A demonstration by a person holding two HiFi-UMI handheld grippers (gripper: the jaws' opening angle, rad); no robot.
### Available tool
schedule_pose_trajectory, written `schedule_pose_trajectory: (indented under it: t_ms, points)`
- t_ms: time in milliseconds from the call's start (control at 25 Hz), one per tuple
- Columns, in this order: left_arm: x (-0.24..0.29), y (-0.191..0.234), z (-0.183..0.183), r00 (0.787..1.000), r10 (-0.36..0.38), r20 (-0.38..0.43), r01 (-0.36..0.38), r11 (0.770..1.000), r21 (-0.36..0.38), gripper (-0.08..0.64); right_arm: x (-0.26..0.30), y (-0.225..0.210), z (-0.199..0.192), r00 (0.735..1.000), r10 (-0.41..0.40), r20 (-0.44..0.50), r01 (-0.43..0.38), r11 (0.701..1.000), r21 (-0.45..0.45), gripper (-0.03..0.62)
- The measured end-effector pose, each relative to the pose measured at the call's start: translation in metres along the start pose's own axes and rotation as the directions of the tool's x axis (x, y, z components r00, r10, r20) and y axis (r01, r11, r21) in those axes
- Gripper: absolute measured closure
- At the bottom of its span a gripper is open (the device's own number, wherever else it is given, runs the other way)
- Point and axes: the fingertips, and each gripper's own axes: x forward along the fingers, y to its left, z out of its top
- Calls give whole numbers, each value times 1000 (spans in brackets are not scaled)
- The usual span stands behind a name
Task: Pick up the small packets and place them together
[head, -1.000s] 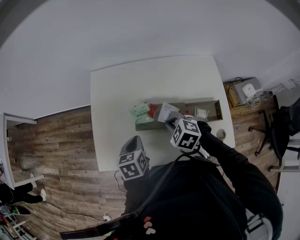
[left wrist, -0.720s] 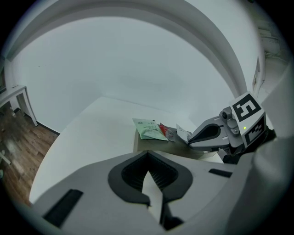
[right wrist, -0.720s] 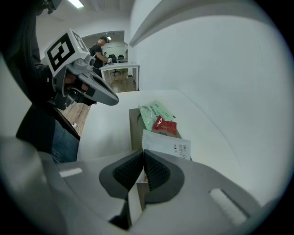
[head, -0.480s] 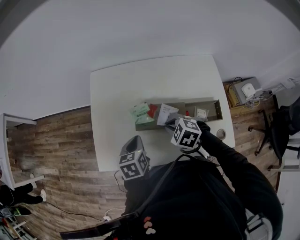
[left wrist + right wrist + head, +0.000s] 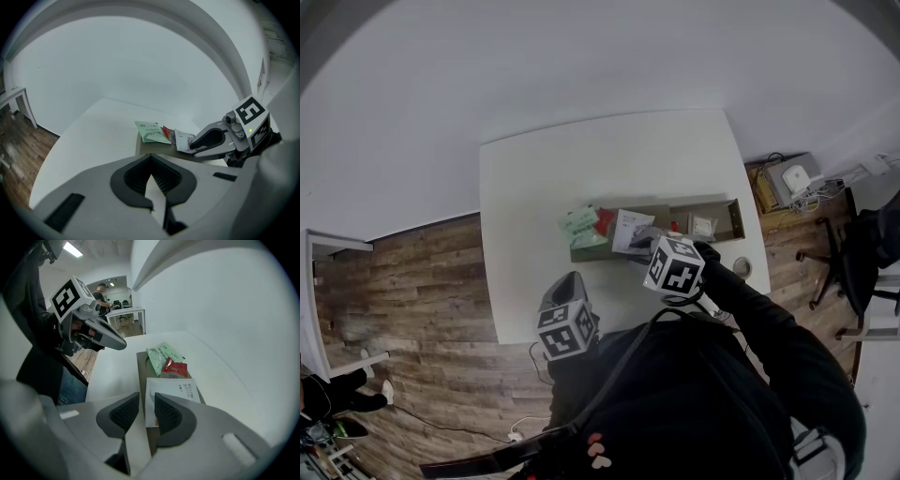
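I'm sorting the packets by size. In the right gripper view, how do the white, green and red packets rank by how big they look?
1. white packet: largest, though it lies nearest the camera, which flatters it.
2. green packet: clearly larger than the red one beside it.
3. red packet: smallest.

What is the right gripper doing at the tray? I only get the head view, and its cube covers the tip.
Observer: In the right gripper view, the right gripper has its jaws apart. They have just been opening, and the white packet's edge lies loose between them.
Operator: And the other one?
Observer: The left gripper has its jaws closed with nothing between them, and it is held back from the tray.
Operator: Is the white packet near the others?
Observer: Yes. The red packet lies partly on the green packet, close by the white one's far edge.
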Motion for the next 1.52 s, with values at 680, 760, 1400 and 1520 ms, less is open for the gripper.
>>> schedule_pose_trajectory:
  t_ms: [680,760,1400,1520]
  points:
    - [13,-19,8,999,-43,-17,44,998,52,561,-93,-104,-73,958,-280,67,248,920,302,494]
    - [14,-22,9,999,-48,-22,50,997,59,560,-101,-110,-94,957,-290,32,265,909,321,494]
    - [19,-30,11,998,-43,-36,45,996,76,560,-71,-102,-170,988,-45,-145,88,949,303,459]
    - [20,-30,12,999,-39,-36,42,996,73,561,-59,-100,-177,985,1,-172,51,955,293,457]
